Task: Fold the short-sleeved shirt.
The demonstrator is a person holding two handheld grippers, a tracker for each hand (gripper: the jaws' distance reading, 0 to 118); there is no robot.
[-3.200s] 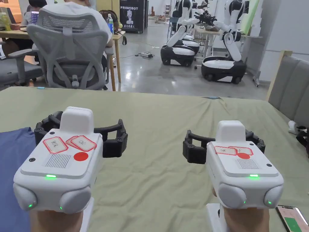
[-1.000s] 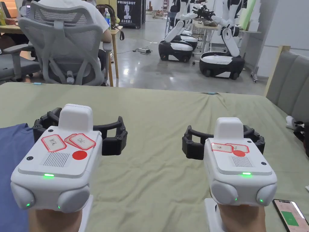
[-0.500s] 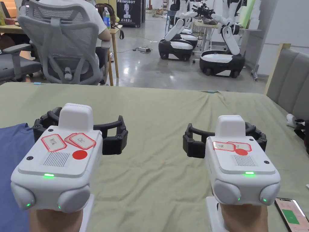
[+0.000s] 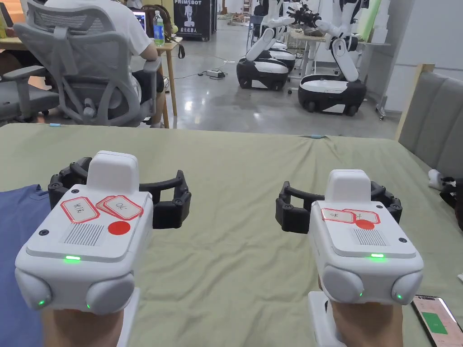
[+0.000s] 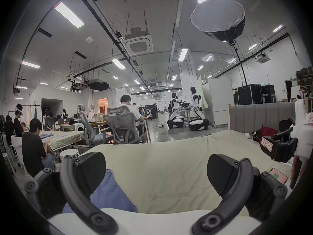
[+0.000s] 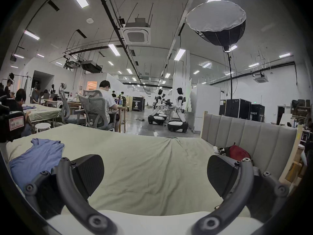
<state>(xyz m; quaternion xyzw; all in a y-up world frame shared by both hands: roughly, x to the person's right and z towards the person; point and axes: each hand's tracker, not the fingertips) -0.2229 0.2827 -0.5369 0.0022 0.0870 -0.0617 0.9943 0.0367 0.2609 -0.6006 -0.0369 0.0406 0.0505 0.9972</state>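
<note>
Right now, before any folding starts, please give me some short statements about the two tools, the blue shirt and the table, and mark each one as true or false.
1. Both tools are open and hold nothing. True: the left tool and the right tool each have their jaws wide apart with only cloth between them.
2. The blue shirt lies on the left side of the green table cover. True.
3. The right tool is pinching a sleeve of the shirt. False: it hovers over bare green cover, far from the shirt.
4. The shirt is already folded into a neat square. False: it lies loosely spread and wrinkled.
5. A phone lies near the right tool at the table's near edge. True.
</note>
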